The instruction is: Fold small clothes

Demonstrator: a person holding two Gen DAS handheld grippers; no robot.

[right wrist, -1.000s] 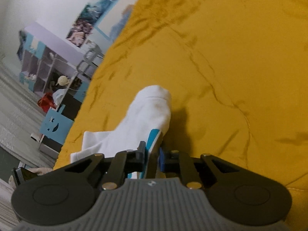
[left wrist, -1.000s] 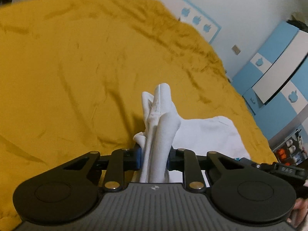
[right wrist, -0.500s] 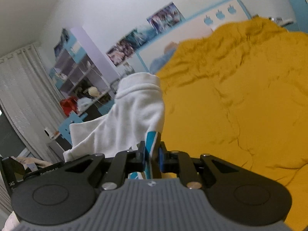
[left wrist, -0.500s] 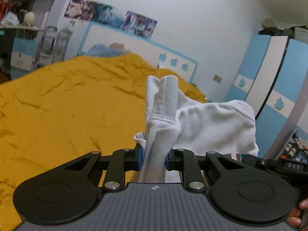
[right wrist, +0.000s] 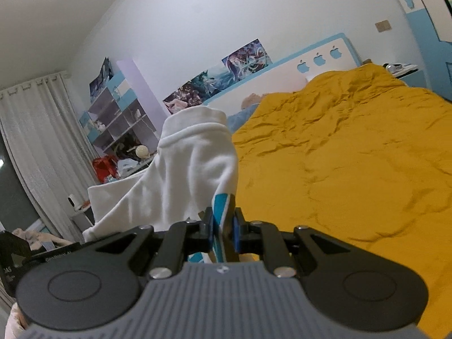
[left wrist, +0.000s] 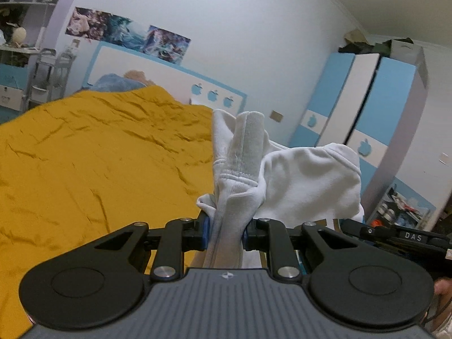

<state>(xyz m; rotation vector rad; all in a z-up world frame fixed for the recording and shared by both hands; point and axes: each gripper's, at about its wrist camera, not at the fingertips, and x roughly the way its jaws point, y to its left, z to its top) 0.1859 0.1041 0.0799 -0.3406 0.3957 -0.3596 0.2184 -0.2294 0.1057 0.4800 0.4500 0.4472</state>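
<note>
A small white garment (left wrist: 305, 180) hangs in the air between my two grippers, lifted off the yellow bedspread (left wrist: 99, 163). My left gripper (left wrist: 224, 231) is shut on a bunched white edge with a ribbed hem that sticks up in front of it. My right gripper (right wrist: 223, 231) is shut on another edge of the same garment (right wrist: 183, 175), where a teal stripe (right wrist: 220, 206) shows between the jaws. The cloth drapes to the left in the right wrist view. The other gripper shows at each view's lower edge.
The bed (right wrist: 353, 169) with its blue-and-white headboard (left wrist: 169, 82) fills the middle. A blue-and-white wardrobe (left wrist: 367, 107) stands to the right, shelves (right wrist: 121, 118) and a white curtain (right wrist: 36, 147) to the left. Posters hang on the wall.
Both grippers have lifted the garment up off the bedspread and tilted up from looking down at the bed to looking across the room. Both stay shut on it.
</note>
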